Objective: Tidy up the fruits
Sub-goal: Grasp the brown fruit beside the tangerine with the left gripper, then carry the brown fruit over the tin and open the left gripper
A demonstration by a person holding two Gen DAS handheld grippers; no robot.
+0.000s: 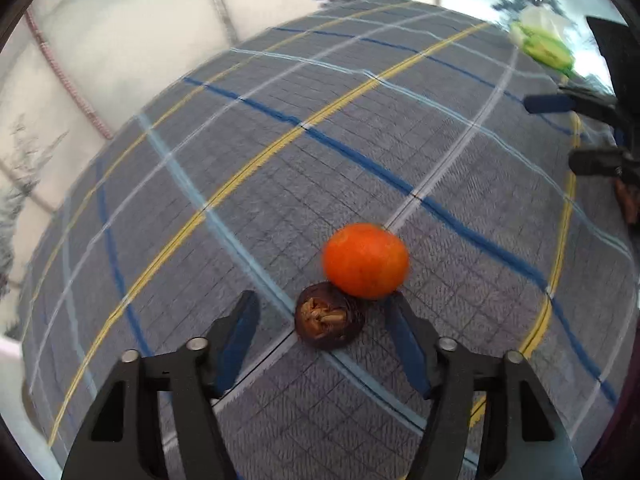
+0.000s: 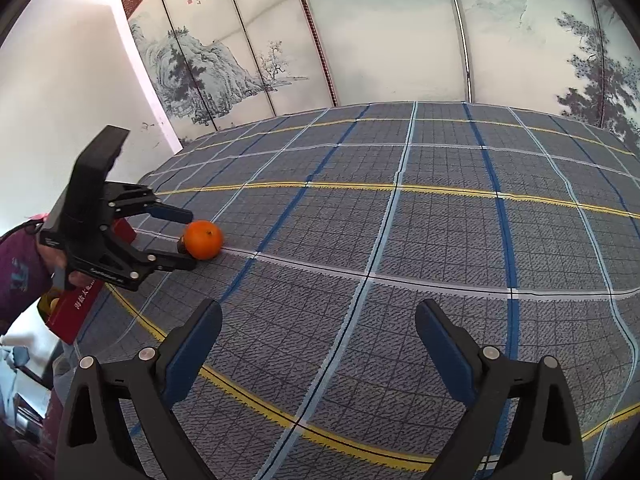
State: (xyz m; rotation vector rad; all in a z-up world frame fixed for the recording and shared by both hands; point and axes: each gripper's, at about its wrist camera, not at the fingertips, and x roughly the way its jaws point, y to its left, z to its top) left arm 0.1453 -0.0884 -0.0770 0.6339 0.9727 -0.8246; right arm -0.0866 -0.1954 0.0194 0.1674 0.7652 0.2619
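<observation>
An orange tangerine [image 1: 365, 260] lies on the plaid tablecloth, touching a dark purple mangosteen [image 1: 329, 321] that sits just in front of it. My left gripper [image 1: 324, 312] is open, with its fingers on either side of the mangosteen and low over the cloth. In the right wrist view the left gripper [image 2: 190, 238] is at the left, open beside the tangerine [image 2: 203, 239]; the mangosteen is almost hidden behind it. My right gripper [image 2: 318, 320] is open and empty above the cloth. It also shows at the right edge of the left wrist view [image 1: 560, 132].
A clear bag with green fruit [image 1: 545, 42] lies at the far right of the table. A red box [image 2: 76, 308] stands at the table's left edge. A painted folding screen [image 2: 360, 40] stands behind the table. The grey plaid tablecloth [image 2: 440, 220] covers the table.
</observation>
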